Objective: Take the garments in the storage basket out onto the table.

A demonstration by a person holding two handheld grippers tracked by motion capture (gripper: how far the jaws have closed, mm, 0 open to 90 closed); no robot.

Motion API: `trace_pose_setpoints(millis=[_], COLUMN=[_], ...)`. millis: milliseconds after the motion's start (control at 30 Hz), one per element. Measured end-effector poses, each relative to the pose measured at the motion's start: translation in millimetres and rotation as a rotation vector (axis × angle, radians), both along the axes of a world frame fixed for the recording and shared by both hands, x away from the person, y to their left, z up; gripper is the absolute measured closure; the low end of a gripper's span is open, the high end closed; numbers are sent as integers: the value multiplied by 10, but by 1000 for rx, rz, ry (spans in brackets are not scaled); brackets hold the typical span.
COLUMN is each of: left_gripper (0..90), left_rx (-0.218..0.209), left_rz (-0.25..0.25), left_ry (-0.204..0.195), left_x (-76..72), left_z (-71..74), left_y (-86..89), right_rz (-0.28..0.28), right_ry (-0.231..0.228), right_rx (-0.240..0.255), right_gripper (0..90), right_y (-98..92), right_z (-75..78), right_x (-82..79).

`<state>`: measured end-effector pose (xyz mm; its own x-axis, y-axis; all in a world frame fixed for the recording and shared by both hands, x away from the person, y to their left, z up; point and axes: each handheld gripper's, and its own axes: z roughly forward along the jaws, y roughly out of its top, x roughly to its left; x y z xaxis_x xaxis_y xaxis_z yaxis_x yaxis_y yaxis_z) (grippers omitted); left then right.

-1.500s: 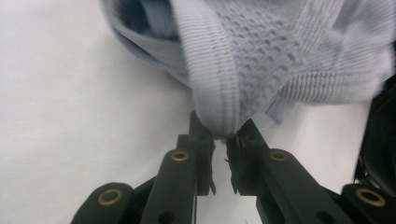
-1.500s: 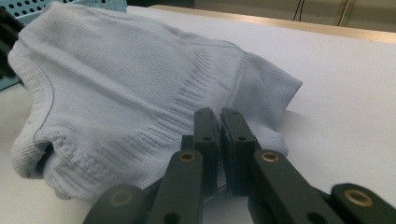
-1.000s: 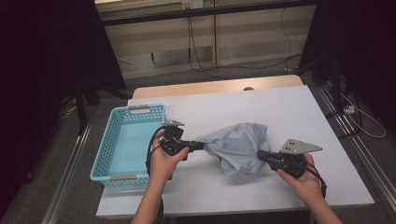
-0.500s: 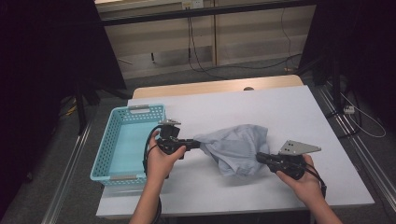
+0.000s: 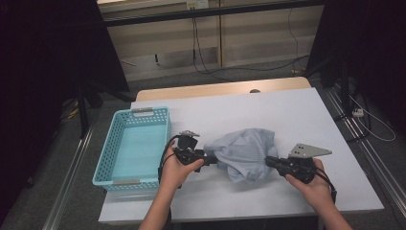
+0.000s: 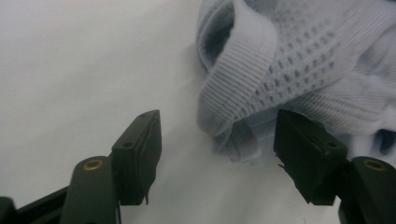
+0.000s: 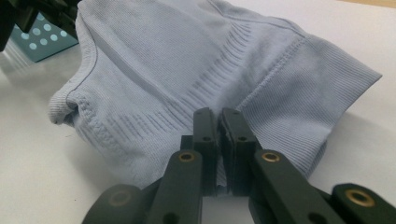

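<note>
Jaws of the left gripper [image 6: 217,158] have just been opening, letting the light-blue knit garment [image 5: 246,153] sag onto the white table [image 5: 287,110] beside the basket [image 5: 136,143], while the right gripper [image 7: 219,126] pinches its hem.

This looks like a lab or test room set up for recording, not a home. A white table [image 5: 297,120] stands on a grey carpeted floor [image 5: 62,177], with black curtains [image 5: 48,72] hung to the left and right and plain wooden panelling [image 5: 249,38] along the far wall. Loose cables [image 5: 198,45] trail down that wall and across the floor, a power strip [image 5: 357,112] lies at the right, and metal rails [image 5: 72,177] run along both sides of the table.
</note>
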<state>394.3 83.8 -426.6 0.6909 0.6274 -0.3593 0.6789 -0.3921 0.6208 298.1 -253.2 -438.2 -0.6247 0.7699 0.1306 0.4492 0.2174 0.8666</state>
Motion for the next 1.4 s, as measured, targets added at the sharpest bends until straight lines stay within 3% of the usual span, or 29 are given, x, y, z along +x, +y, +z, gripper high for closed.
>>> trace_pose_setpoints(millis=[267,667,1000,1300,1400], left_gripper=[309,356,406,488,570], left_rx=[8,-42,-59,-70,-74], left_rz=[-24,-50,-85,-111,-115], left_ry=[2,-19,-25,-29,-32], left_x=[-12,13,39,44,44], left_z=[-112,-137,-180,-225,-232], left_y=[-122,-285,-445,-551,-562], right_rz=[-4,-44,-73,-88,-94], right_ry=[7,12,22,36,38], right_rx=[-9,-12,-22,-31,-28], right_gripper=[858,859,857,856,864], right_y=[4,-101,-202,-257,-271], right_z=[0,7,-8,-29,-33], right_x=[-9,-88,-178,-222,-231])
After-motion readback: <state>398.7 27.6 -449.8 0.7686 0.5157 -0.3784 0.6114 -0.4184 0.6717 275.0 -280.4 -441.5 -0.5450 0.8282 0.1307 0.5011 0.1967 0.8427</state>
